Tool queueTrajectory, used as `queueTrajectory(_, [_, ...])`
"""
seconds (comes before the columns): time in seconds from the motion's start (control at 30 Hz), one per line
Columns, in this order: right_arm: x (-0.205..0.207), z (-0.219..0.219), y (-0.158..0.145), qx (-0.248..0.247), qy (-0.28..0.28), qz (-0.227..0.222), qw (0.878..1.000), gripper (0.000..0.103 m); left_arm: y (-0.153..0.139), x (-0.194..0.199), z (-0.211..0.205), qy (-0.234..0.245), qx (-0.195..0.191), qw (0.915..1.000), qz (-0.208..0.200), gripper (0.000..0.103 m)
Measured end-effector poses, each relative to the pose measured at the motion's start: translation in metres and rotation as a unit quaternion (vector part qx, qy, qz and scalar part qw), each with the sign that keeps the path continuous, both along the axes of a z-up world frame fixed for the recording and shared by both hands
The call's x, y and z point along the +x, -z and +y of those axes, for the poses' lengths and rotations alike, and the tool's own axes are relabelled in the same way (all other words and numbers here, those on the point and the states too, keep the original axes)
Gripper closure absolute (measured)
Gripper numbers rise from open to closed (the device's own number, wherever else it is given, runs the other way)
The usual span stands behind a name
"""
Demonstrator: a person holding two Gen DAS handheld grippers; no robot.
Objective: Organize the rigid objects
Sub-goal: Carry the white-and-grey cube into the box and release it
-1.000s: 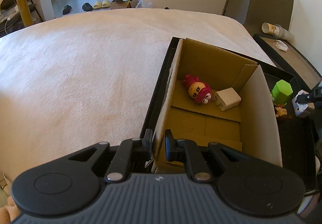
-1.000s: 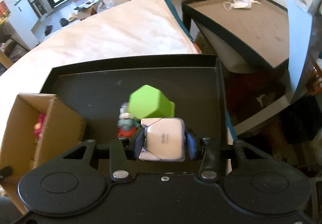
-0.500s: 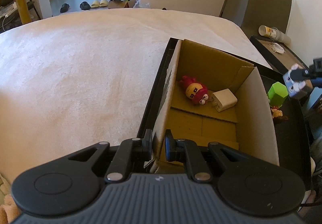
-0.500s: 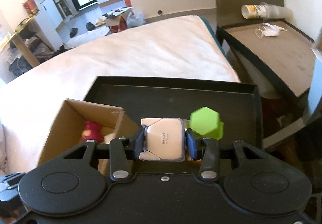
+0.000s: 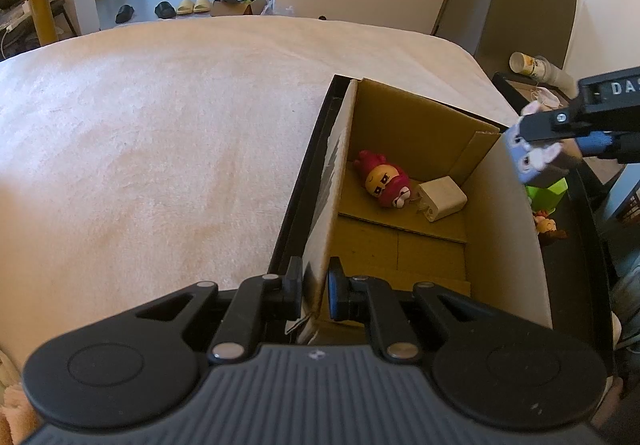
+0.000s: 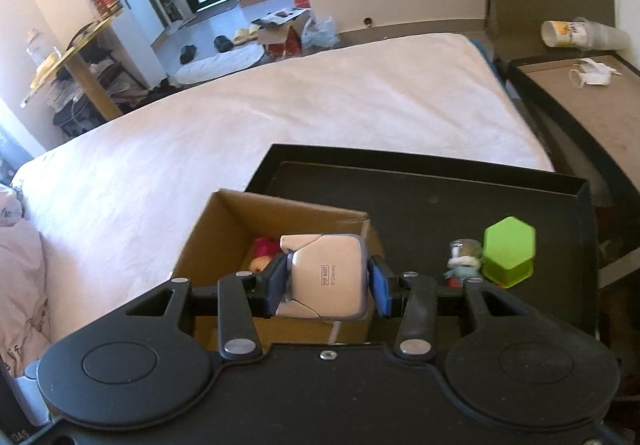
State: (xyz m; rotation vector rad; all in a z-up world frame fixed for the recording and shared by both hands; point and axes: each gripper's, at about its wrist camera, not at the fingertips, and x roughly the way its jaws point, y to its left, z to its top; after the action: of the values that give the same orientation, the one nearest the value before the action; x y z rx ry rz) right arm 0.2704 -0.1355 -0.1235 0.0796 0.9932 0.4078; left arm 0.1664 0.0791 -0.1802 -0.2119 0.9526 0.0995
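Right now the left gripper (image 5: pixel 315 285) is pinching the near left wall of the box (image 5: pixel 508 229), its jaws closed on the cardboard edge. The box is sitting inside the black tray (image 6: pixel 440 181), at its left end, on the white blanket (image 5: pixel 160 145). Inside the box a red doll (image 5: pixel 385 180) is lying on its back, touching a white charger (image 5: pixel 443 198); the charger's prongs are hard to make out.

The right gripper (image 6: pixel 328 281) is clamping a pale toy block (image 6: pixel 326 277) between its blue pads (image 6: pixel 379 287), holding it in the air over the box's right wall. In the right wrist view the block is showing only its flat base with small print, and it is hiding most of the doll (image 6: pixel 262 255) behind it. In the left wrist view the block (image 5: pixel 534 159) is showing a bluish face with ears, partly covered by the gripper (image 5: pixel 560 133), which is cut off by the frame edge.

On the tray floor right of the box, a green hex block (image 6: pixel 508 251) is sitting just beside a small figure (image 6: pixel 462 261). The figure is blurred and its lower part is hidden behind the gripper arm. In the left wrist view the box wall is hiding part of both (image 5: pixel 550 189).
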Motion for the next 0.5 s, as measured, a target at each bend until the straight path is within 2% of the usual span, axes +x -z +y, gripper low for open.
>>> queueTrajectory(0.5, [-0.012,0.056,0.025,-0.009,-0.027,0.03,0.999,0.06,0.001,0.001,0.003,0.001,-0.01,1.0,-0.001,0.092])
